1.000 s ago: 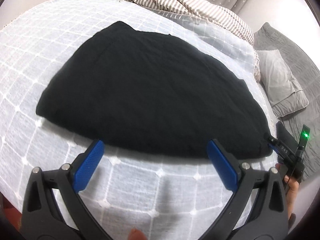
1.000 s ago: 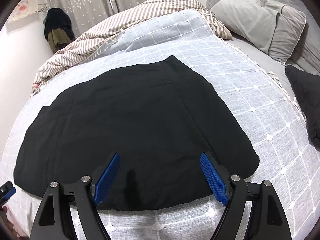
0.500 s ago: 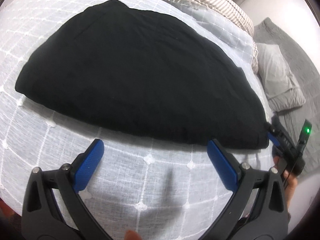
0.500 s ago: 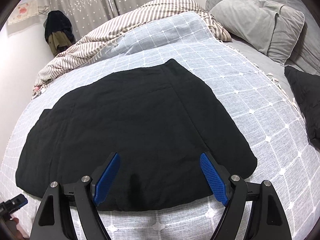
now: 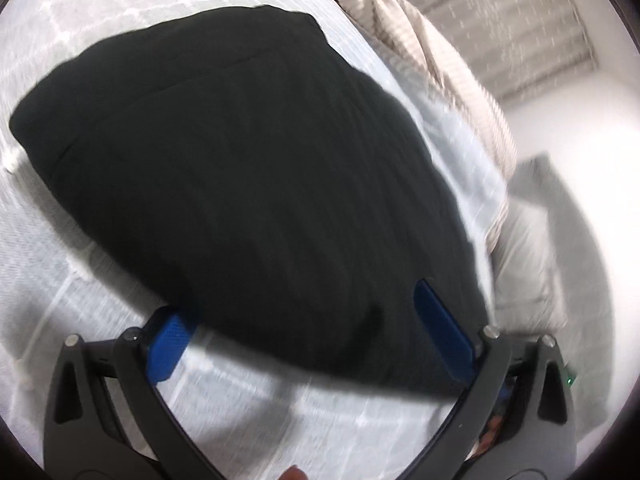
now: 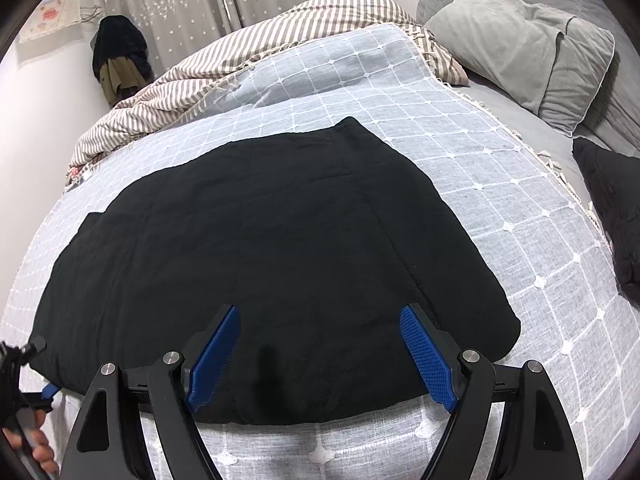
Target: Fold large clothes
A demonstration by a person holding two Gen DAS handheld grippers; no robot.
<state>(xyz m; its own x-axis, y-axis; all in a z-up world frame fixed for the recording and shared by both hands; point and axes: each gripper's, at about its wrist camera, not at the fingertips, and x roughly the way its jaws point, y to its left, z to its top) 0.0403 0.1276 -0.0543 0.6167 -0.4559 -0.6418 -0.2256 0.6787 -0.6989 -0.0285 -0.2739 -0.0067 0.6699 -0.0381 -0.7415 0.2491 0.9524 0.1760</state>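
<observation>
Between both tongs (image 6: 320,354), black garment (image 6: 272,256).

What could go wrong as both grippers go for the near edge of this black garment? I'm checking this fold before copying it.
1. The black garment lies in layers; open jaws of the right gripper might pinch only the top one.
2. The left gripper sits at the hem over the grid bedspread, so it may snag that thin cloth too.
3. The left view is motion-blurred; a fast approach could shove the edge and wrinkle it.
</observation>
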